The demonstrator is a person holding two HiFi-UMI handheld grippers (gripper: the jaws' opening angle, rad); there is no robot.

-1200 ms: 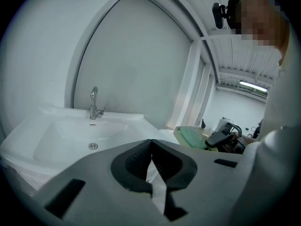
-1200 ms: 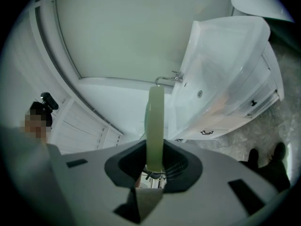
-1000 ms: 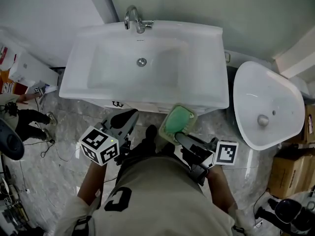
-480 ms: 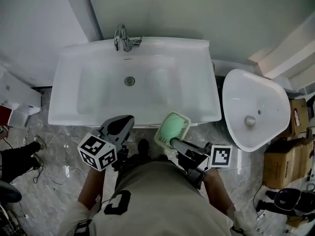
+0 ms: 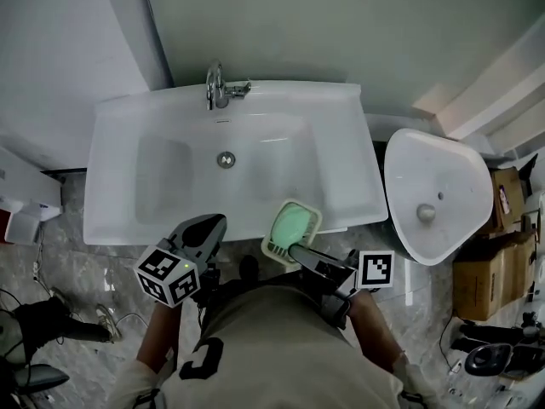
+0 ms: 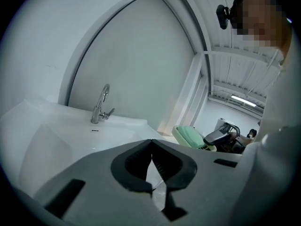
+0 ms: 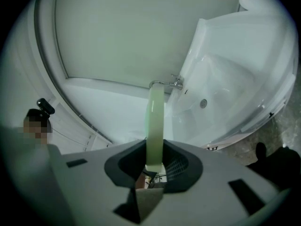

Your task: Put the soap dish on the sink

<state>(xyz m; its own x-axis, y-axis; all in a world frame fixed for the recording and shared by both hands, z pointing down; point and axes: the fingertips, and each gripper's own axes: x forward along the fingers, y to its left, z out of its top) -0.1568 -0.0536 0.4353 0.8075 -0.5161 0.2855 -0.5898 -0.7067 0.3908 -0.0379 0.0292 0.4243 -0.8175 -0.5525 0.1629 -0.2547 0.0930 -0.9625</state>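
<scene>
Nearest me, my left gripper rides with its jaws pressed together on nothing, just short of the front edge of the white ceramic sink; carried on carelessly, I think it could knock that edge. My right gripper pinches the near end of the pale green soap dish with its cream slotted rim, which shows edge-on between the jaws in the right gripper view. The dish hangs out over the sink's front rim, right of the bowl; I cannot tell whether it touches. My main worry is that grip: the pads hold one end only, so the far end could sag or twist. The front ledge looks narrow, so a release there could send the dish into the bowl or back off onto the grey marble floor. The flat by the chrome tap looks safer, though reaching there risks clipping the tap.
</scene>
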